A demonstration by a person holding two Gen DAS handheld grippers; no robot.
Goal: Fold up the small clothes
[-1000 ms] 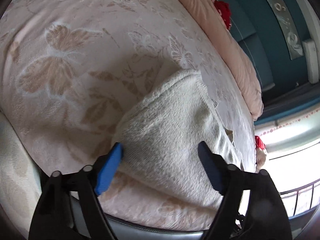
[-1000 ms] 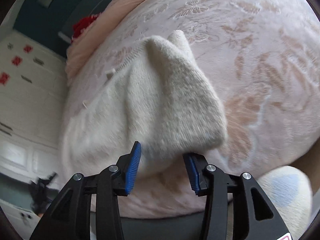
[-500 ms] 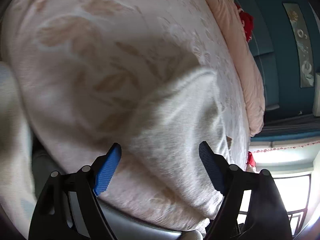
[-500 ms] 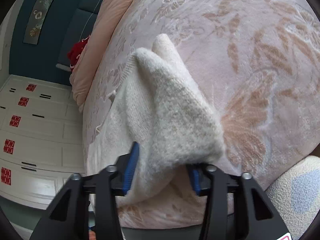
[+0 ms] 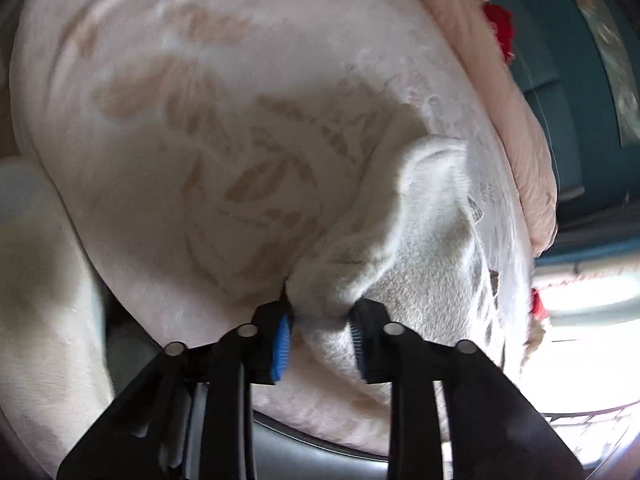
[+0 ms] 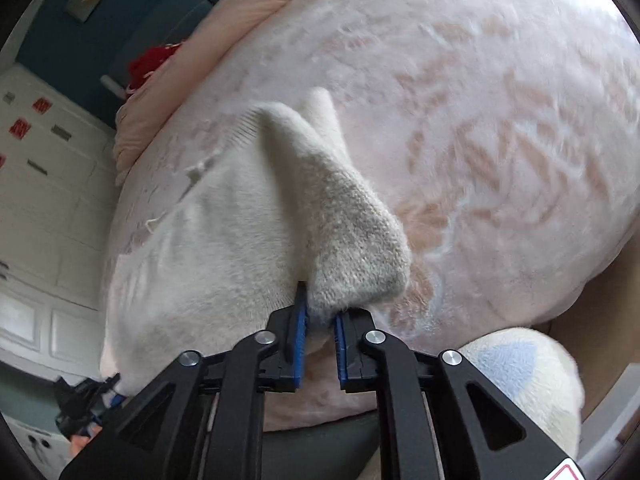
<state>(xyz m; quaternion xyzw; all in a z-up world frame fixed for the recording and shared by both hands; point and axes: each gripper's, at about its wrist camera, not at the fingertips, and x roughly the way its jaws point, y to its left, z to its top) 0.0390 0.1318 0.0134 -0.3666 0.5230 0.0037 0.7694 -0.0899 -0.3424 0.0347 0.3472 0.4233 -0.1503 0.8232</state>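
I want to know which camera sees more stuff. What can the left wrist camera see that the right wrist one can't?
Only the left wrist view shows the bright window at the right edge.

Only the right wrist view shows the white cabinets and a cream cushion with a blue patch.

Both show the white knit garment on the pink patterned blanket, the red thing by the teal wall, and a gripper pinching a garment corner: the left gripper and the right gripper.
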